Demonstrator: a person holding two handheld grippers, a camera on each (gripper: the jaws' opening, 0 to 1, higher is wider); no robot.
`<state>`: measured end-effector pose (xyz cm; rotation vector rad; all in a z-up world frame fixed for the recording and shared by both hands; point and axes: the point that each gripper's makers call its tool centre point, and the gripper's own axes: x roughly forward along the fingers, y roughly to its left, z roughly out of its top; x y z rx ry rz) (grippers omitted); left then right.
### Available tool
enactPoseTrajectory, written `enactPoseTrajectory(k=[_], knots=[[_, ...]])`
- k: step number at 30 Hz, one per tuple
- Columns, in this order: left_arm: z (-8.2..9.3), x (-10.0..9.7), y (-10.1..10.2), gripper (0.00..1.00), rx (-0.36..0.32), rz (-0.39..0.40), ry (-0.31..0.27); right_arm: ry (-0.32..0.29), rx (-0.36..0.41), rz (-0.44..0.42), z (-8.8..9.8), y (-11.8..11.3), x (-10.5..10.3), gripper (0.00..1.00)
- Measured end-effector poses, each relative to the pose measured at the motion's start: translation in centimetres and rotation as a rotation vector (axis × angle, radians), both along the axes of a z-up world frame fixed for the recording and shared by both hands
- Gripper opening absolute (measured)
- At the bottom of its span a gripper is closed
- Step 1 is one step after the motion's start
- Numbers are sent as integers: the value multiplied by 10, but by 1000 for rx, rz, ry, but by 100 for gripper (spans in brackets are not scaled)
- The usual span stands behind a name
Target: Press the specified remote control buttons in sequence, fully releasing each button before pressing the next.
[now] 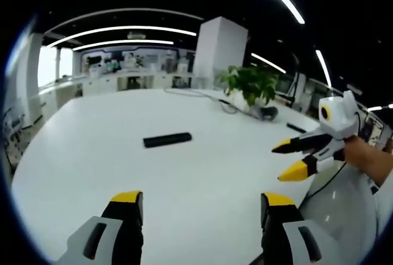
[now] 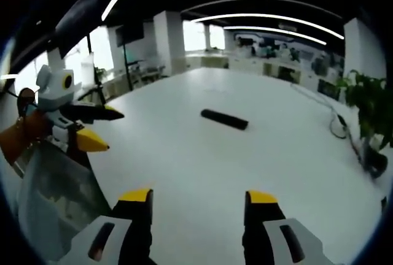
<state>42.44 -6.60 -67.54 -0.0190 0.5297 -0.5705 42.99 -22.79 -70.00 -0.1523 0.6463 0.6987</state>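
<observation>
While no writing is legible, remote (image 1: 167,140) lies on table (image 1: 92,173) | both grippers' fingers apart, empty.

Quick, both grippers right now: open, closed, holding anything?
Left gripper: jaws open, holding nothing, above the white table.
Right gripper: jaws open, holding nothing; the black remote control lies untouched ahead.

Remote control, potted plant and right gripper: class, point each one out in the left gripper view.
Remote control (image 1: 167,140): left gripper view, middle of its black body.
Potted plant (image 1: 249,82): left gripper view, its leaves.
Right gripper (image 1: 285,159): left gripper view, between its yellow tips.
</observation>
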Motion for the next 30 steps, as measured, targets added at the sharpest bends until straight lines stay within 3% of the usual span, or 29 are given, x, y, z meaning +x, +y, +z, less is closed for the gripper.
enactPoseTrajectory(k=[12, 30], knots=[[0, 2, 0, 81, 0, -4, 4, 1, -6, 9, -1, 1, 3, 57], [7, 20, 12, 81, 34, -14, -16, -41, -23, 20, 13, -2, 24, 56]])
